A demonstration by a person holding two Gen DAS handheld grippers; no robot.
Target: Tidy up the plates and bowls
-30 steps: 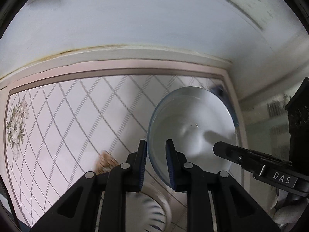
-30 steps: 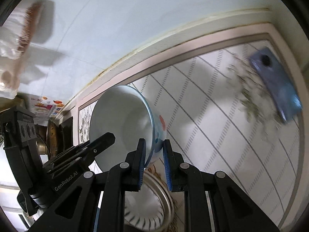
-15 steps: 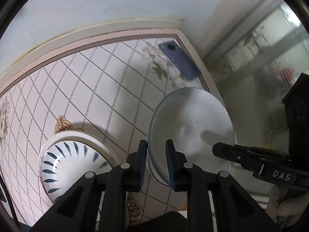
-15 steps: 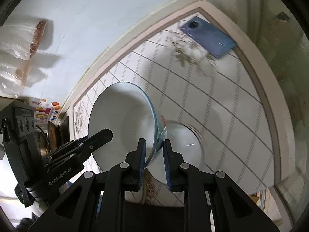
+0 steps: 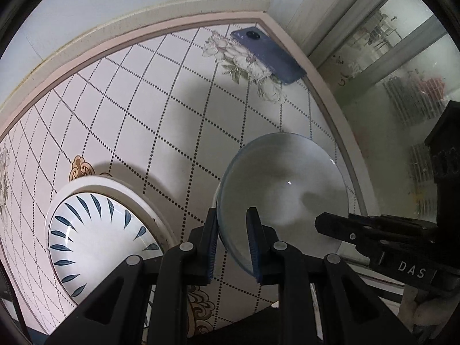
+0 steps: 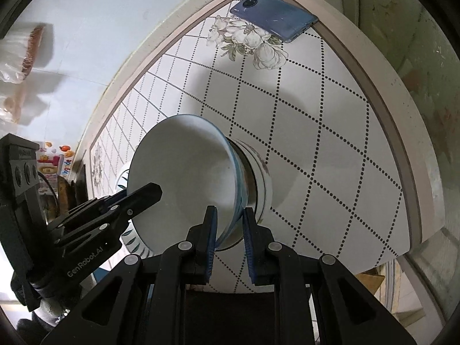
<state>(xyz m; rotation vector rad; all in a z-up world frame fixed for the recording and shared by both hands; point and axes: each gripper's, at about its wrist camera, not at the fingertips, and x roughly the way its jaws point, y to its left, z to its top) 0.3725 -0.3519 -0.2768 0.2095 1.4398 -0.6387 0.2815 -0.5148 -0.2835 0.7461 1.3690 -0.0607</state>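
White tiled surface with a dotted diamond grid and flower prints is seen against a pale wall; a blue smartphone lies flat near its far corner.

Left tongs: nearly closed, clamped on the rim of a pale white bowl, one finger inside the rim and one outside. The bowl is held tilted, opening turned toward the camera. Whether it touches the surface cannot be told.

Right tongs: nearly closed, clamped on the rim of the same bowl, which sits tilted in a second white bowl resting on the surface.

A white plate with dark blue leaf strokes lies flat on the surface, left of the held bowl.
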